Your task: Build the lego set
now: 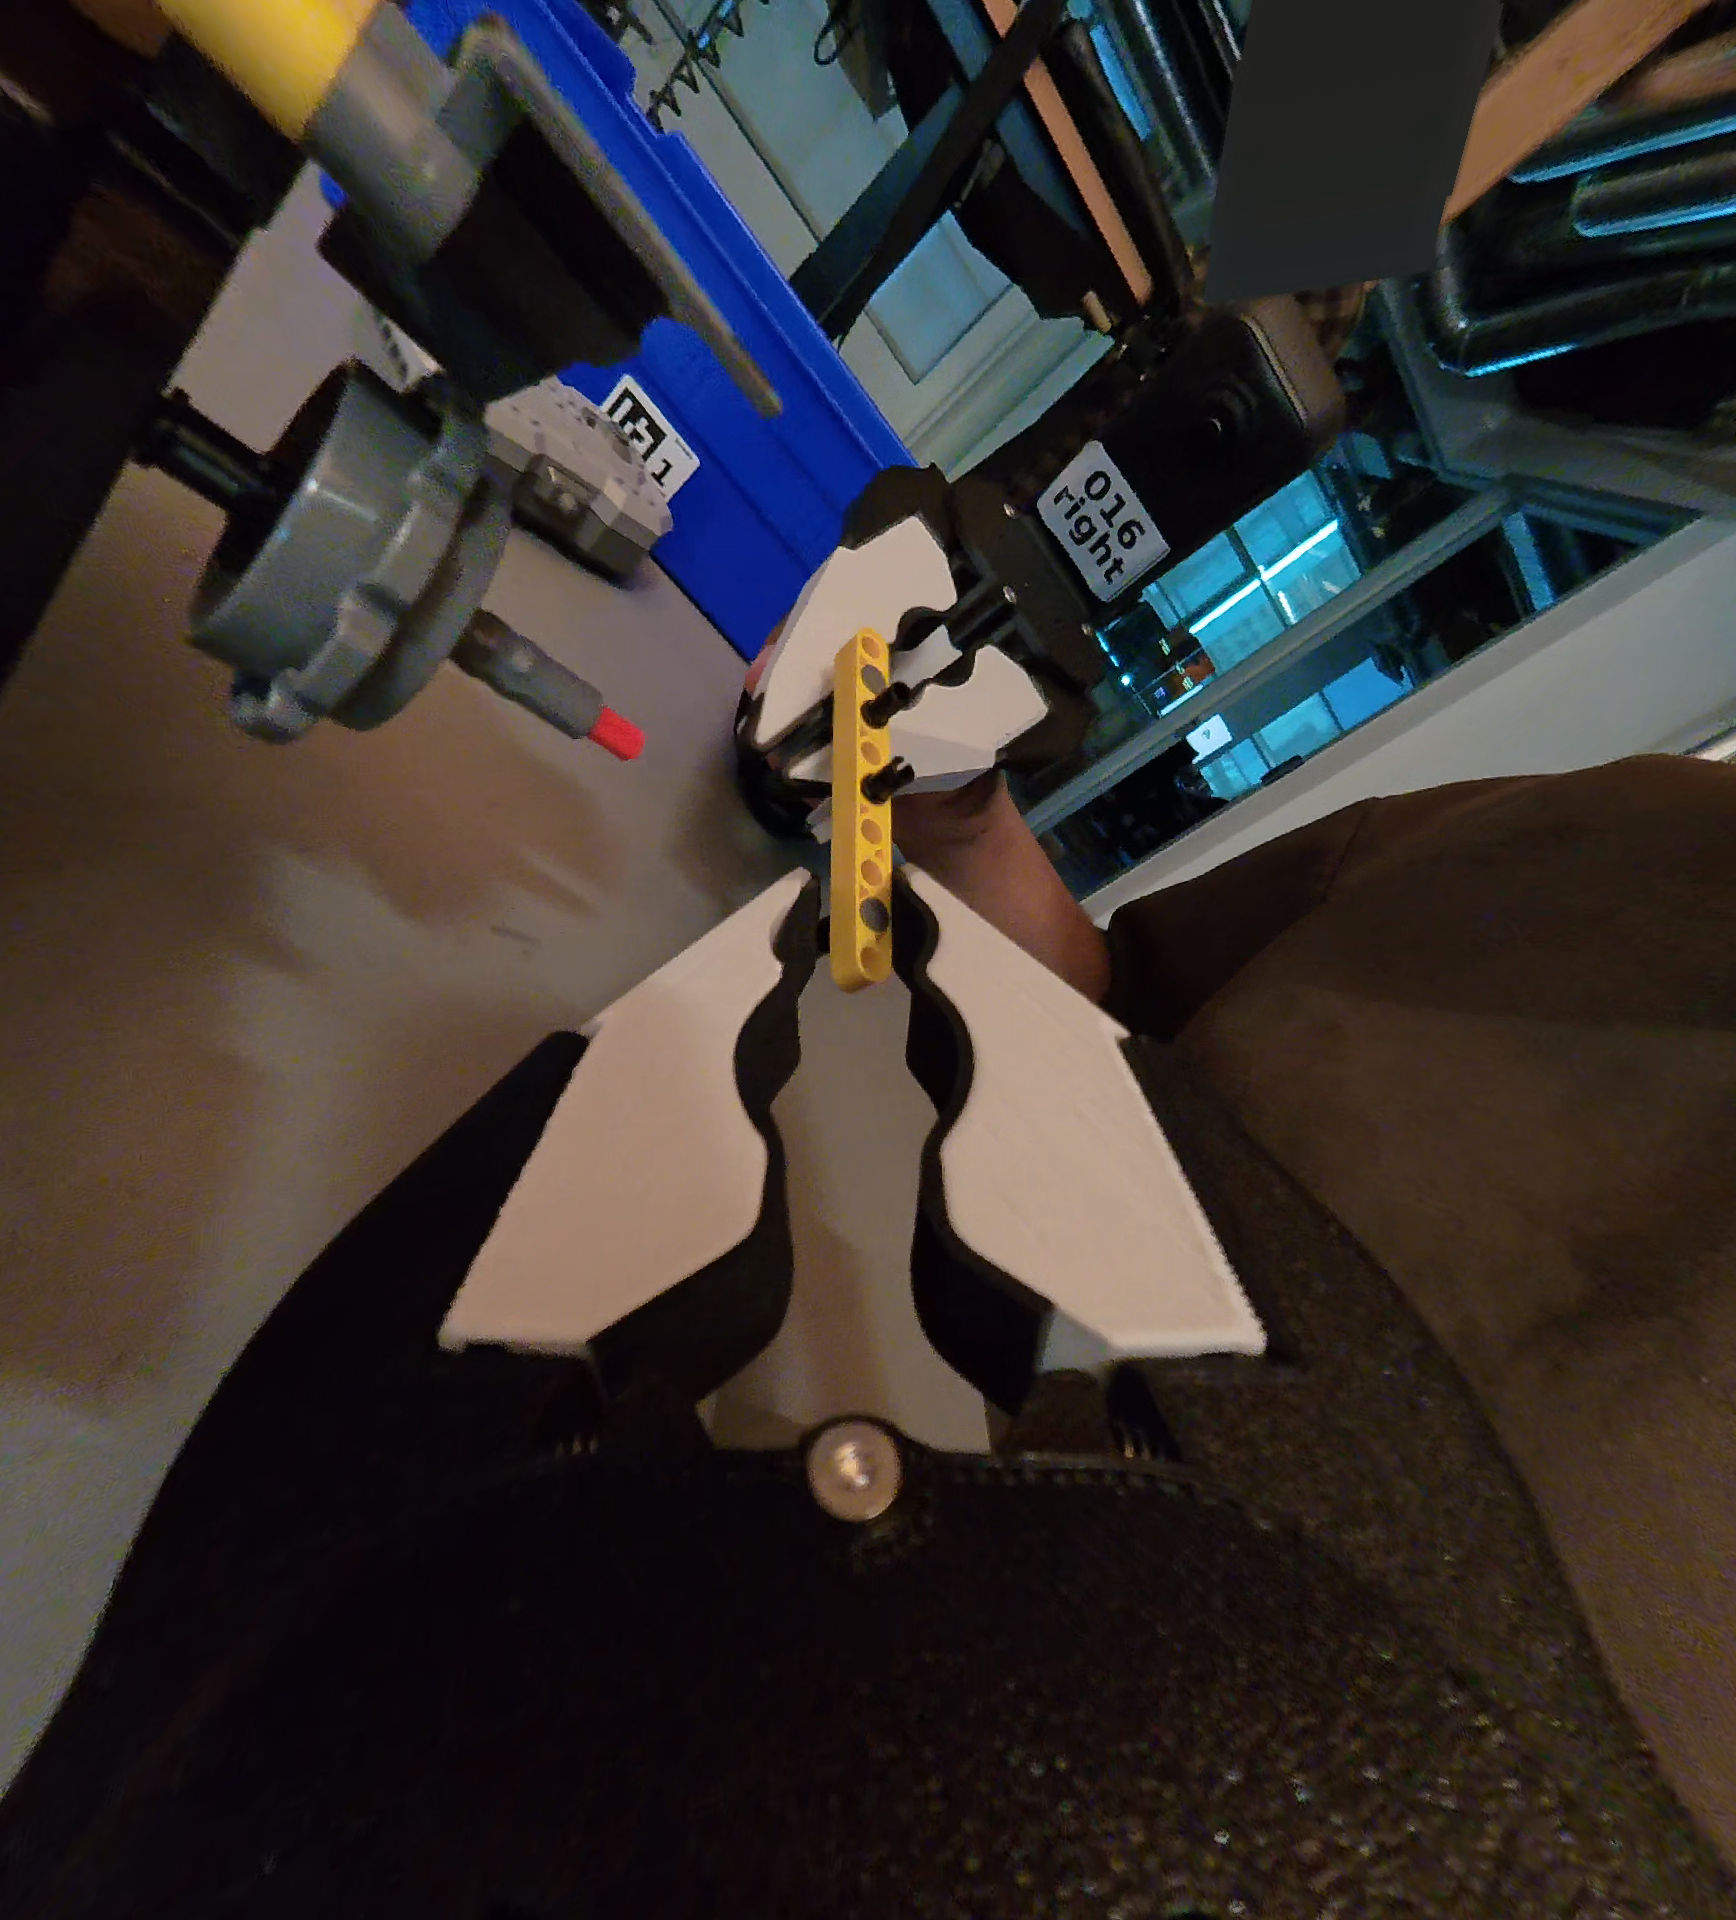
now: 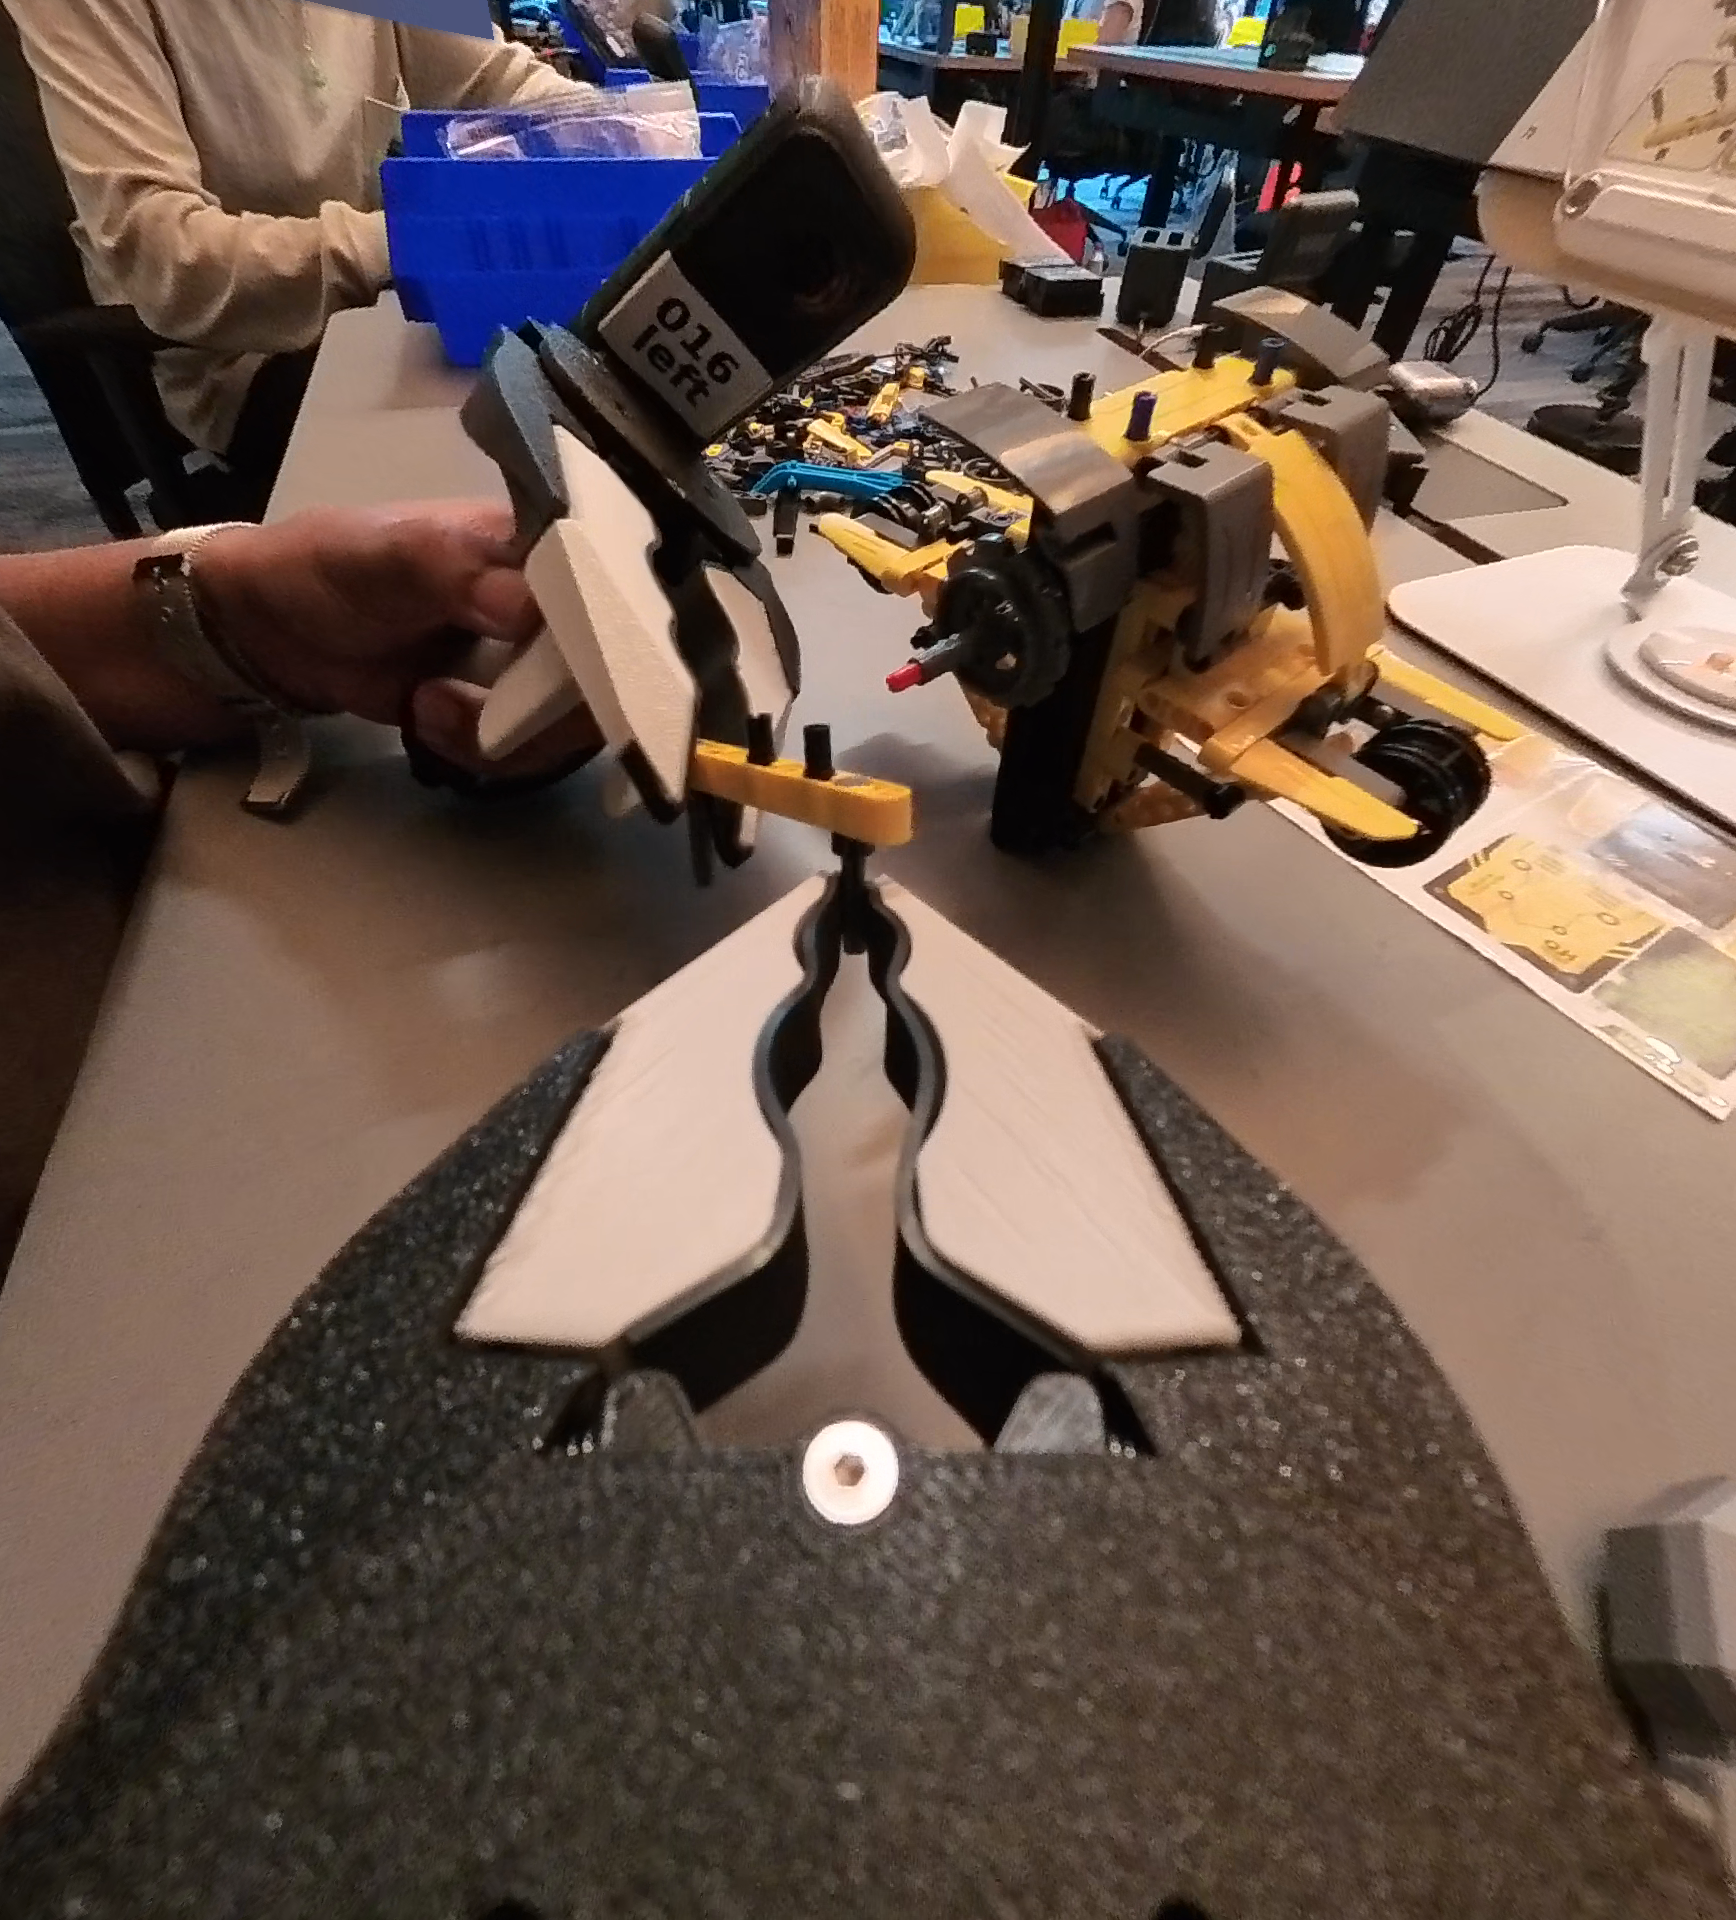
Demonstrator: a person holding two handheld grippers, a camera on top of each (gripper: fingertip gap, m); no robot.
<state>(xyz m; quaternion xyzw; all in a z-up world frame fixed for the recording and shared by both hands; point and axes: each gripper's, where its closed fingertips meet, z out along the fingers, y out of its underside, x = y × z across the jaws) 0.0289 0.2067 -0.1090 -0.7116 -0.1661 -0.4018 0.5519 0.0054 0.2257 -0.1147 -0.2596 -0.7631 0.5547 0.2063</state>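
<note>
Left tool grips yellow beam — right tool pinches its black pin.

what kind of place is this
Probably a shared workshop or lab set up for building brick models. A half-built yellow and grey model stands on a long grey table beside a pile of loose parts, with blue bins behind and more desks farther back.

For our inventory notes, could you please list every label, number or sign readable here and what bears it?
I cannot copy writing; the bearers are:
White sticker, camera of left gripper.
White tag, camera of right gripper.
Marker label, blue bin.
Printed sheet, table: too small to read.
</note>
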